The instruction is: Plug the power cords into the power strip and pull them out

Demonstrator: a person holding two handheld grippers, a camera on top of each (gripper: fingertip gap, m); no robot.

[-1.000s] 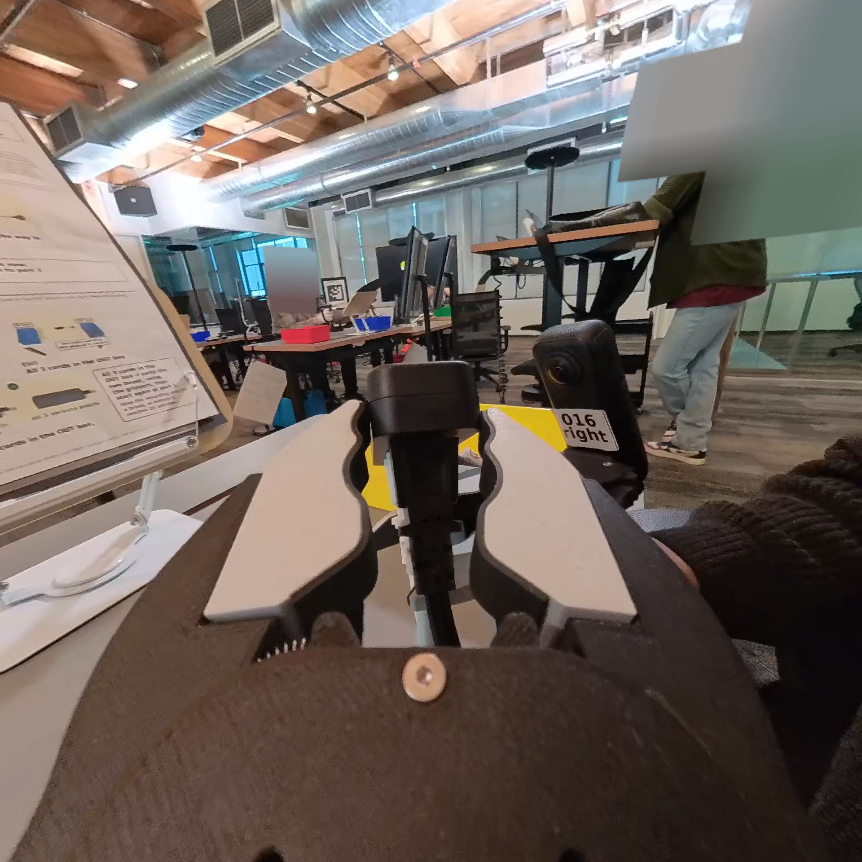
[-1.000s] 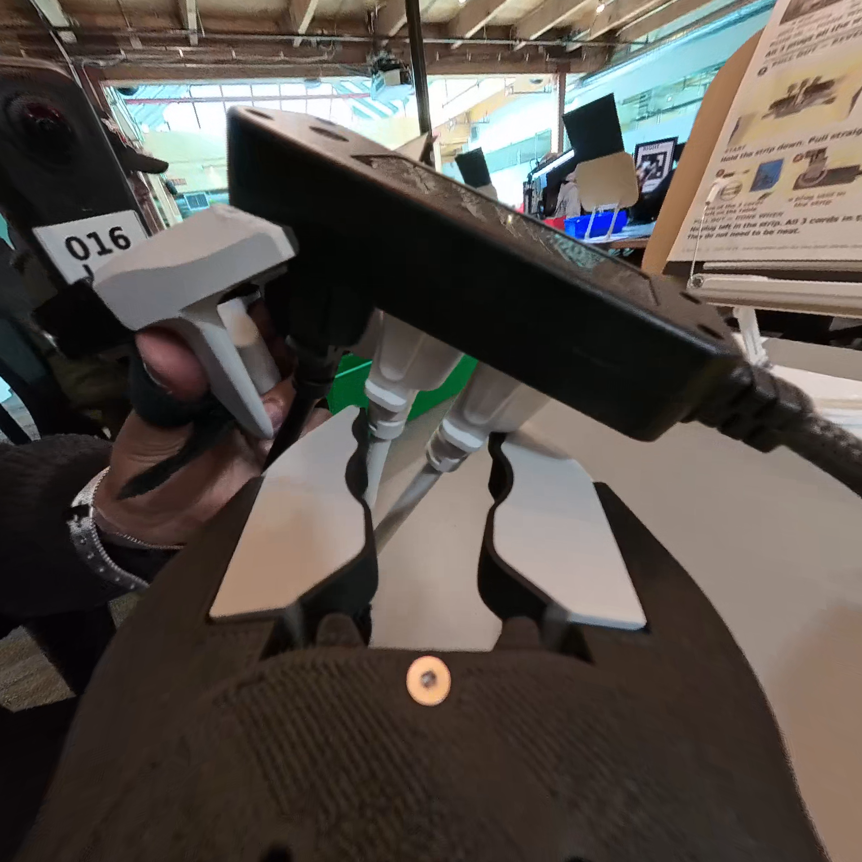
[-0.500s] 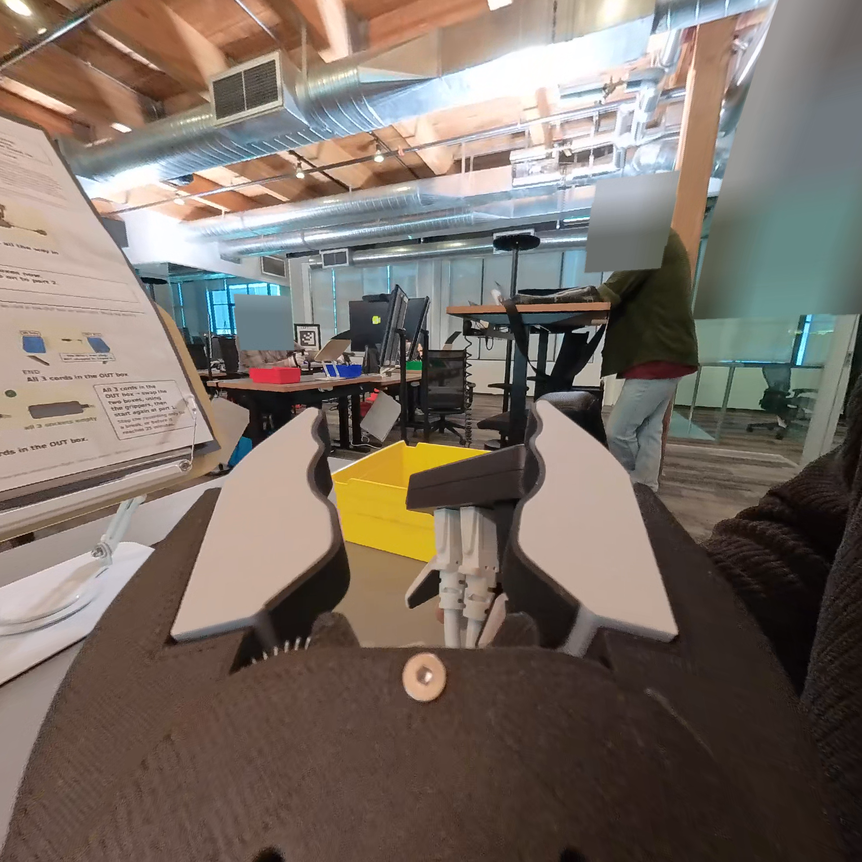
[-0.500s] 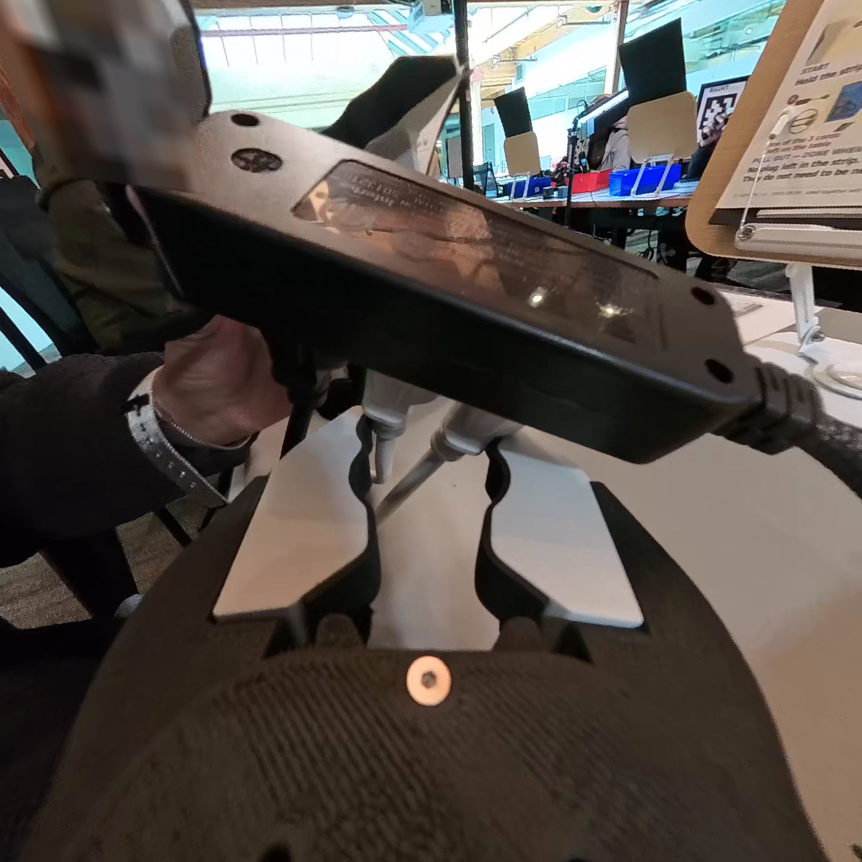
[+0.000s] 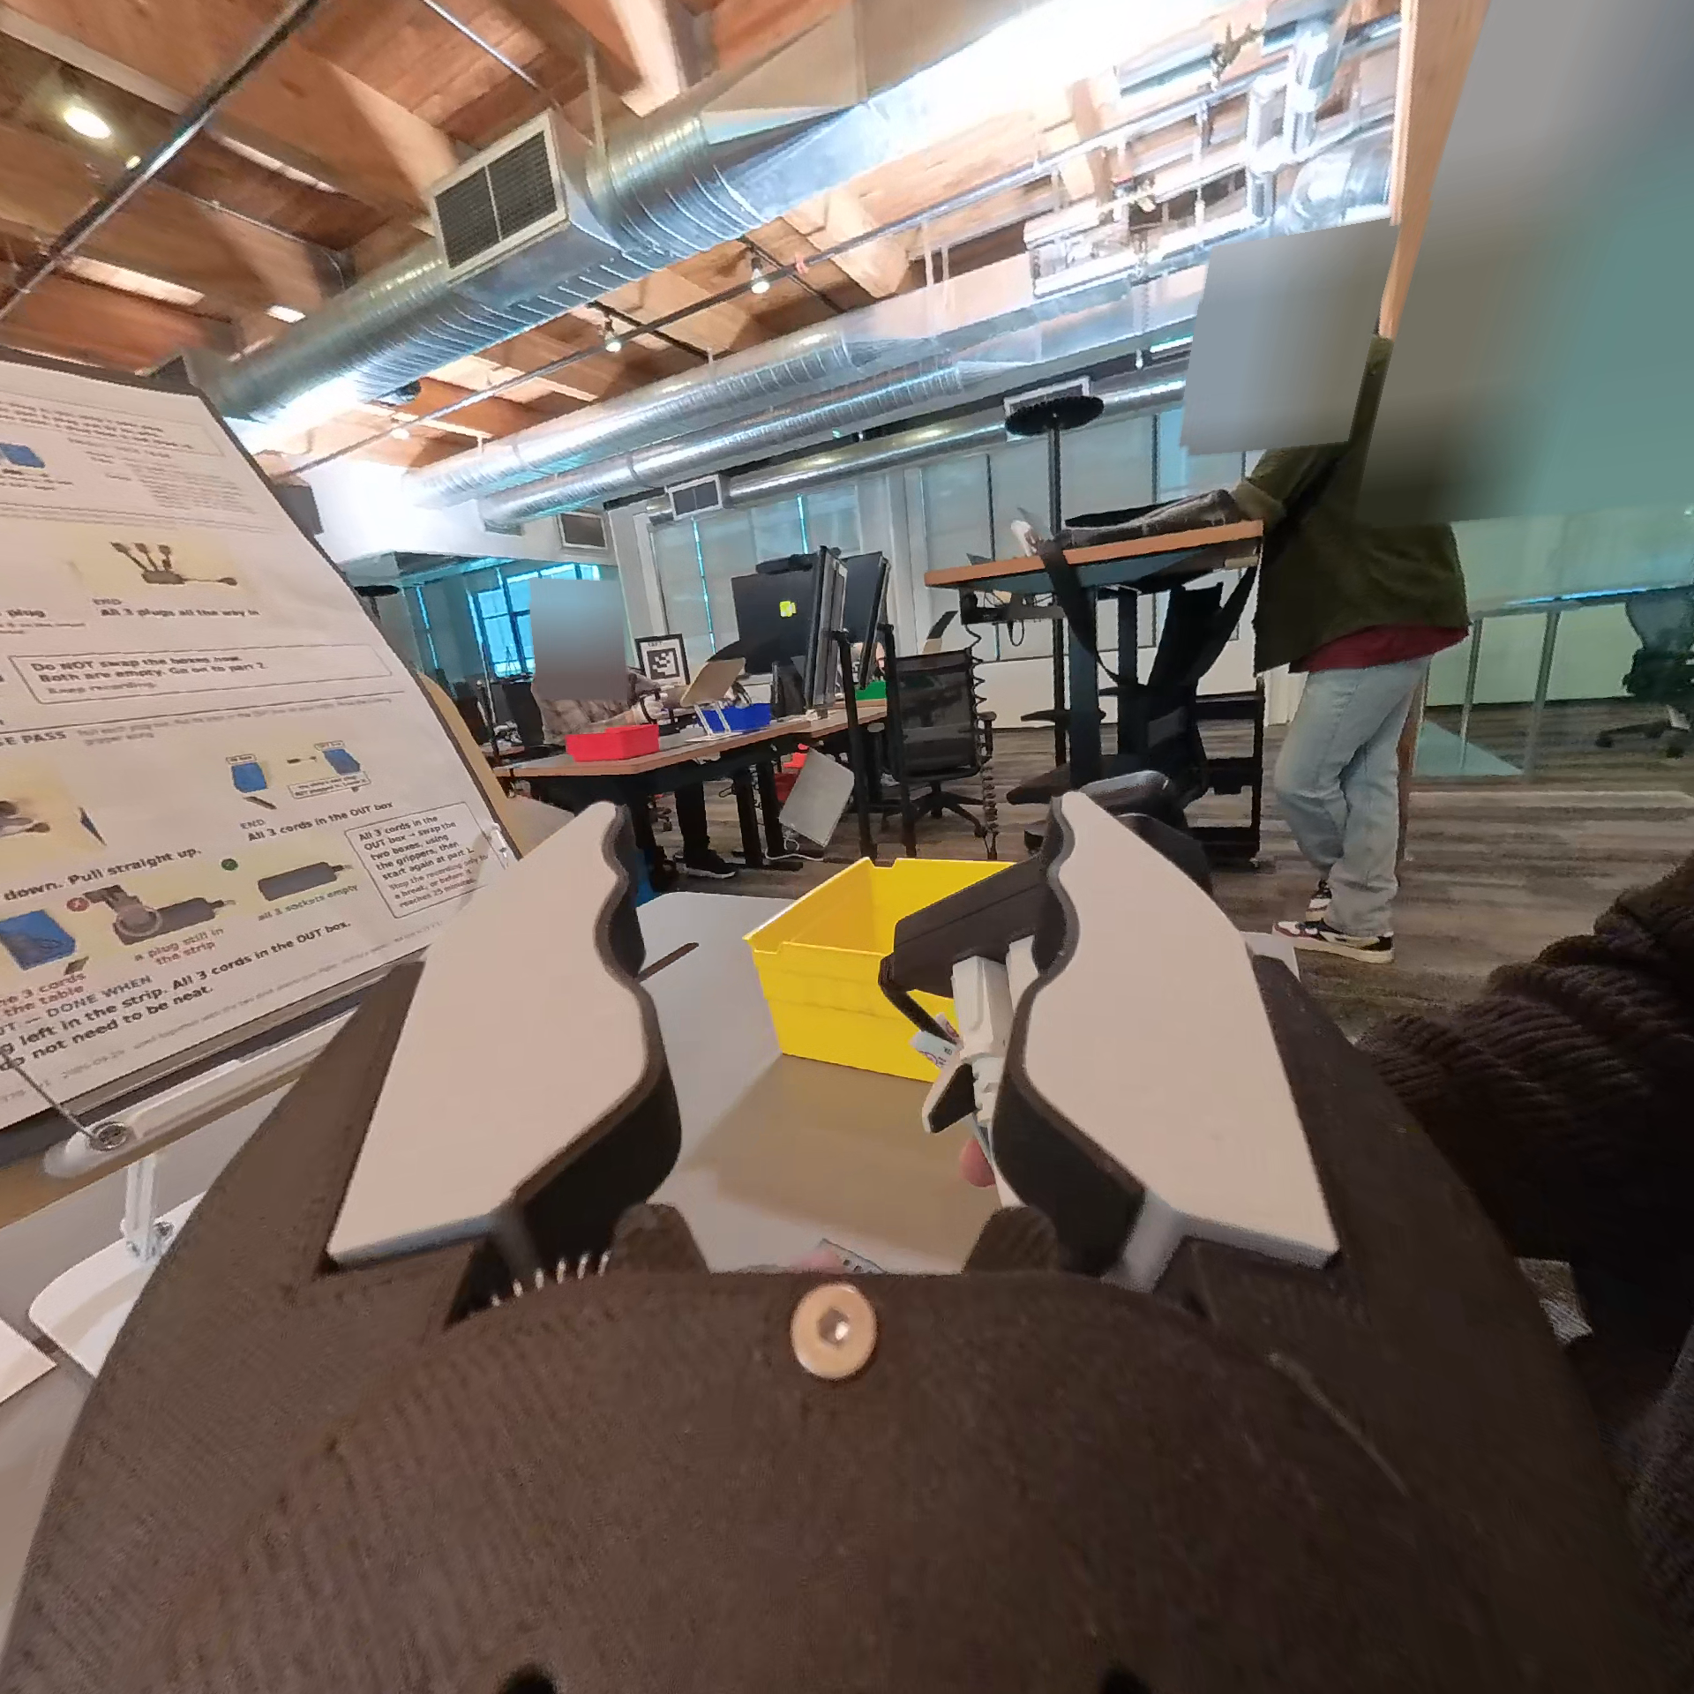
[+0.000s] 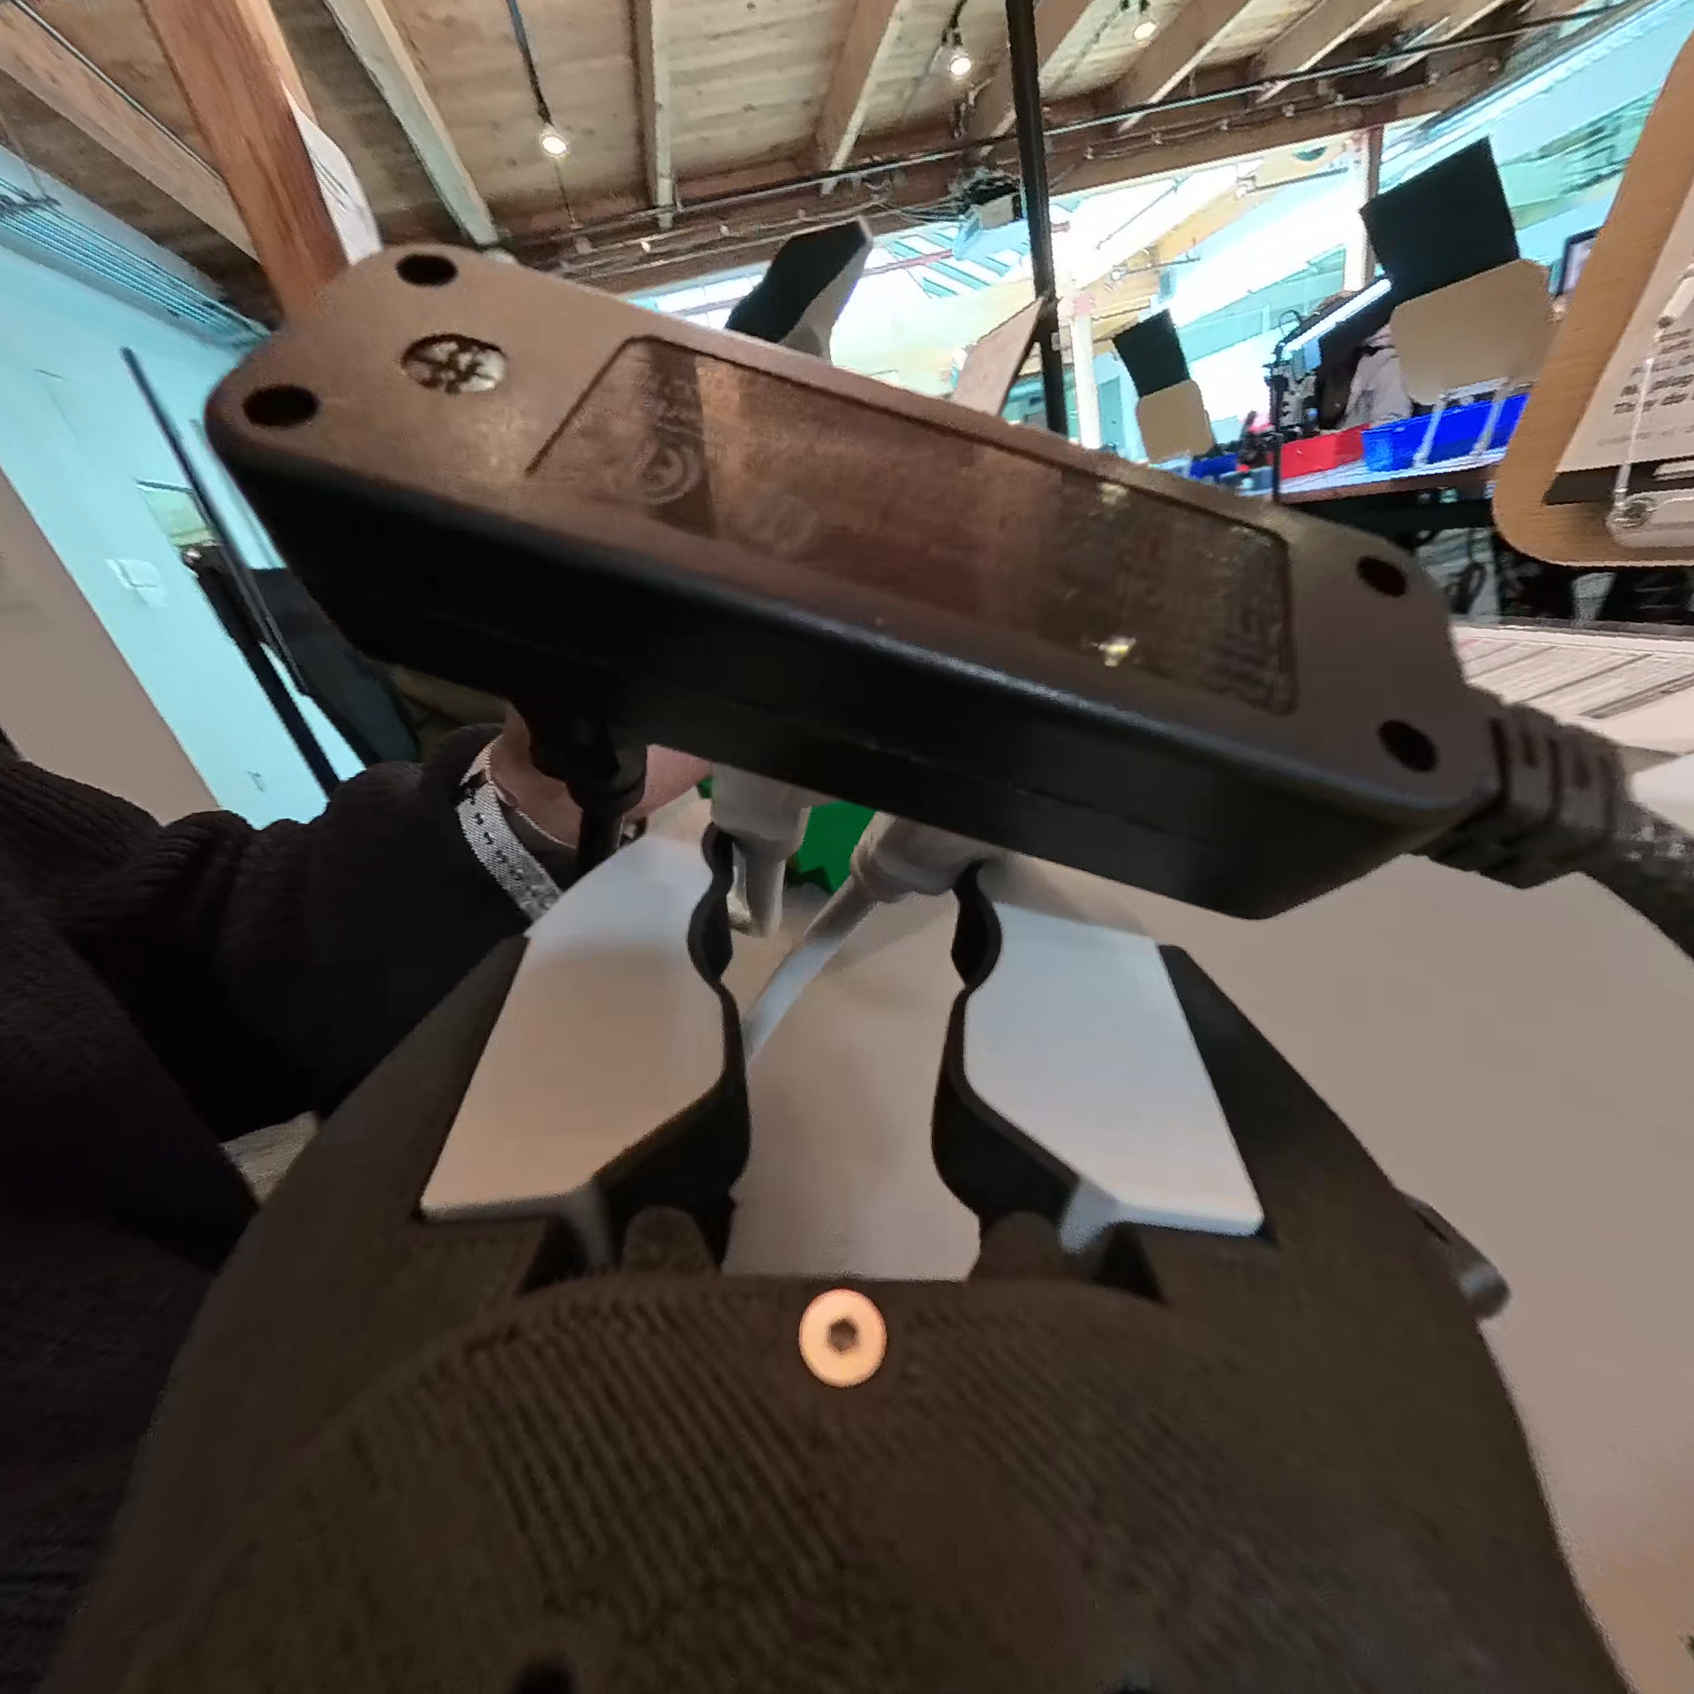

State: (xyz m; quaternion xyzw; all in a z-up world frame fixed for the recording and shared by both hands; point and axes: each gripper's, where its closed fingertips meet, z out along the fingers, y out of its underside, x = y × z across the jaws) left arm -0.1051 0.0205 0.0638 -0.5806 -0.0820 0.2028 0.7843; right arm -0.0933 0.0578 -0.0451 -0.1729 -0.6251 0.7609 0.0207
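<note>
Left gripper [image 5: 839,825]: jaws wide, nothing between the pads. Past my right-hand finger I see one end of the strip [image 5: 972,917] with white plugs hanging under it. A yellow bin [image 5: 825,990] sits ahead of the gap, on the table [image 5: 715,926].

Right gripper [image 6: 843,885]: jaws narrow. The strip [image 6: 825,550] sits just above the tips, off the table, tilted, underside toward me, sockets facing down. 3 plugs are seated:
- black plug [image 6: 587,761], left of my left finger
- white plug 1 [image 6: 752,825], at my left fingertip
- white plug 2 [image 6: 907,852], between the tips, its cord running back down the gap

I cannot tell whether the pads press plug 2 or only flank it.

Step, as I judge it: plugging looks complete with all 3 in, so the pull-out half is starting.

Next move calls for:
1. the strip body held firm so it cannot follow the plug
2. a grip on a plug body, not its cord
3. a pull straight along the blades, no twist

Risk: with the strip in the air, a skewed pull would rock it rather than free the plug
</note>
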